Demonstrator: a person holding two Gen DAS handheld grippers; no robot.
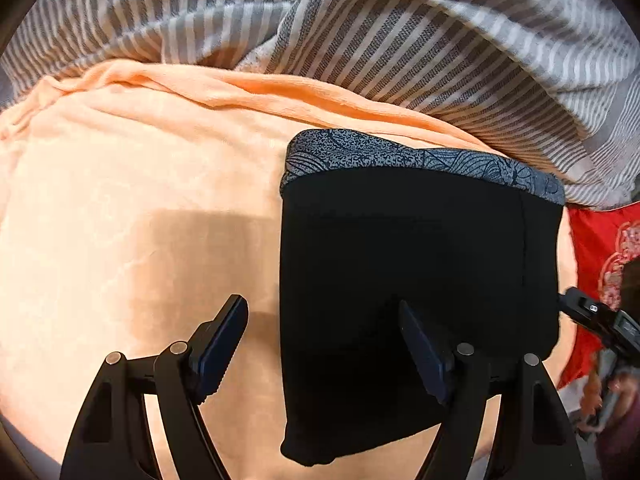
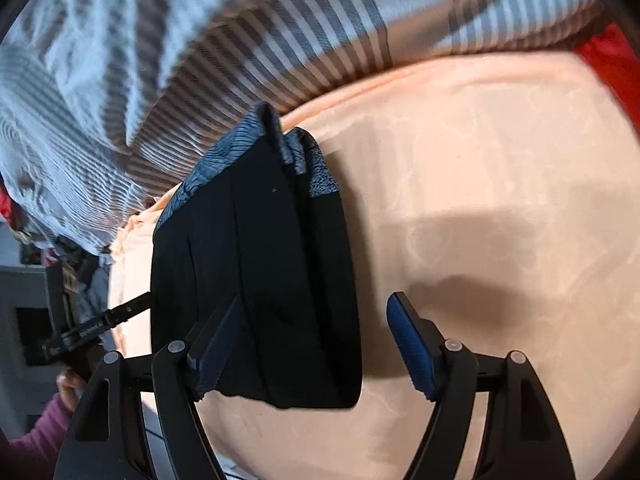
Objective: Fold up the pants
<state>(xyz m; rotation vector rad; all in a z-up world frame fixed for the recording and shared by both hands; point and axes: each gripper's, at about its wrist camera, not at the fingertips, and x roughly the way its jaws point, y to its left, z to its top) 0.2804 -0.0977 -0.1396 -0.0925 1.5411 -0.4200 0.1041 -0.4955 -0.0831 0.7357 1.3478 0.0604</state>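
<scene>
The black pants (image 1: 416,280) lie folded into a compact rectangle on the peach sheet (image 1: 120,200), with a blue patterned waistband (image 1: 400,158) at the far end. My left gripper (image 1: 320,344) is open above the fold's near left edge, one finger over the sheet, one over the pants. In the right wrist view the pants (image 2: 272,272) lie to the left, waistband (image 2: 316,172) rumpled at the far end. My right gripper (image 2: 312,344) is open and empty over the fold's near right edge. The right gripper's tip (image 1: 592,316) shows at the pants' right side in the left wrist view.
A grey and white striped blanket (image 1: 400,40) is bunched along the far side of the sheet; it also shows in the right wrist view (image 2: 200,60). A red patterned cloth (image 1: 604,248) lies at the right. The bed's edge and a pink sleeve (image 2: 44,428) show at lower left.
</scene>
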